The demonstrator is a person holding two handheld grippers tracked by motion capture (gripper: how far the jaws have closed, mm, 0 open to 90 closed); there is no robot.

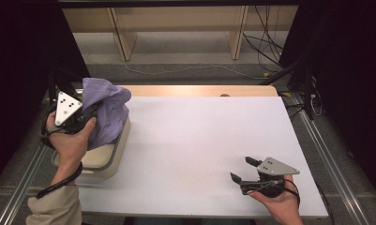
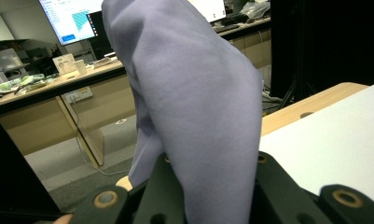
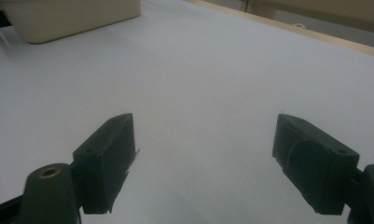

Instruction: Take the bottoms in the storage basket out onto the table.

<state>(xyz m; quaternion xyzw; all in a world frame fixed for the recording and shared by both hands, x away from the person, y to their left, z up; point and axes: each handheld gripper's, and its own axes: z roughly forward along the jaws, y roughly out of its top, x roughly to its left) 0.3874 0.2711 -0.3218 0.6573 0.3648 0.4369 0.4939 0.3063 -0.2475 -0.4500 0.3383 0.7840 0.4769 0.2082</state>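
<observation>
We hold the cloth (image 1: pixel 107 108) up at nine o'clock on the surface (image 1: pixel 199 140), above the bin (image 1: pixel 111 157), with the left tool (image 1: pixel 85 116) pinching a thick fold of it; in the left gripper view the lilac fabric (image 2: pixel 194 93) bulges up between nearly closed jaws. We judge it light, soft and limp: it will drape and sag wherever unsupported, and it looks matte enough not to slip. Bunched like this, its edges are hidden, so we think a free corner or hem is the better place for a second grasp. Our right tool (image 1: pixel 244 169) waits at five o'clock, spread wide, holding nothing.
</observation>
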